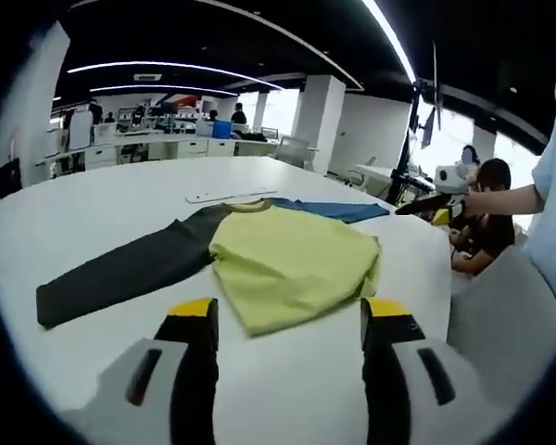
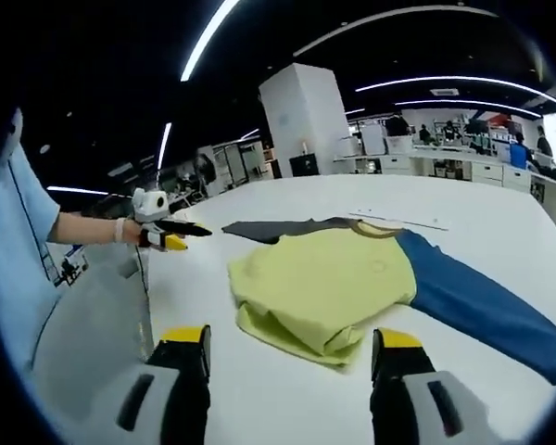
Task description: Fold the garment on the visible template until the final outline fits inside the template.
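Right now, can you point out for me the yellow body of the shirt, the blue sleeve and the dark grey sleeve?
yellow body (image 2: 329, 278), right gripper view, on the middle of the chest panel.
blue sleeve (image 2: 482, 311), right gripper view, midway along the sleeve.
dark grey sleeve (image 1: 120, 273), left gripper view, midway along the sleeve.

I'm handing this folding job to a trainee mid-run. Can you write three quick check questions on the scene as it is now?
1. True or false: both sleeves of the shirt are folded in.
2. What colour is the sleeve nearest the right tool? A) blue B) red C) white
3. Is the left tool gripping cloth?

Key: 1. False; the dark sleeve and the blue one lie stretched out on the table. 2. A. 3. No; both tools are open and off the cloth.
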The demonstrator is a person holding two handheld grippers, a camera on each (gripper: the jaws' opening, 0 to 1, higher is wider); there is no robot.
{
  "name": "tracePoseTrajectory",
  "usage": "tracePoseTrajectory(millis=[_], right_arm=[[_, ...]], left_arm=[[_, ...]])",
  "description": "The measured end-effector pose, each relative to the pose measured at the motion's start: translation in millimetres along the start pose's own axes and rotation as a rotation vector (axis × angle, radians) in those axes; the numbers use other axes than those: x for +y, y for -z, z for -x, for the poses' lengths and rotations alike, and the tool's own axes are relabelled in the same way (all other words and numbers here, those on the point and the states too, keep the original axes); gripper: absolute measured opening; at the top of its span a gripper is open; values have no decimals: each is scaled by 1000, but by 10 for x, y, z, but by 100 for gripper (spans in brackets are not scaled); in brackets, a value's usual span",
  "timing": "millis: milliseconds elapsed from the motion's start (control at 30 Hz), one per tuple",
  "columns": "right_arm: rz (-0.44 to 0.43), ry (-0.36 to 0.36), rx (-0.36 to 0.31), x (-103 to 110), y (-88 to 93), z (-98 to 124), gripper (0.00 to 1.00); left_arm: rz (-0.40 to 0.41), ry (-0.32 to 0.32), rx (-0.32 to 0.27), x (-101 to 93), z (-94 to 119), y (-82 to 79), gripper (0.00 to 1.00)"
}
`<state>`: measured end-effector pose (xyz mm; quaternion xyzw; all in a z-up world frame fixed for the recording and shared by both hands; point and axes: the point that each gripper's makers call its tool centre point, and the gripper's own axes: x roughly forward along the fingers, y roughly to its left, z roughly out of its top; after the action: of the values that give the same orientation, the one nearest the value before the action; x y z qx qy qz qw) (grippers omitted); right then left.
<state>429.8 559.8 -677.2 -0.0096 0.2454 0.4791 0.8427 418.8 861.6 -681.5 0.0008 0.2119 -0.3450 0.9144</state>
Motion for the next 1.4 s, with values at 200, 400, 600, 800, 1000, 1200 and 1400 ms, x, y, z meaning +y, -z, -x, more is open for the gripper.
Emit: tracePoseTrajectory(millis=[200,400,600,800,1000,1200,1400], right_arm=[[43,13,15,-16,-6,-78,61],[136,20,53,13,10,-229,50],[87,6,40,83,9,-296,52],[35,31,17,31,46,-184,53],[-41,65,-28,-39,38,-63,55],[-20,81,-28,-31,94,-16,56],[-29,80,-34,-25,95,-20,56]], left_arm=[[-68,12,58,-34,-135,112,51],[-181,2,105,-39,-278,181,43],[-347,-9,181,-14,-451,296,34],[-492,35,258,-46,-563,453,26],[-645,18,314,82,-631,483,25],[-708,38,372,175,-684,533,17],[-791,62,427,181,-687,585,4]])
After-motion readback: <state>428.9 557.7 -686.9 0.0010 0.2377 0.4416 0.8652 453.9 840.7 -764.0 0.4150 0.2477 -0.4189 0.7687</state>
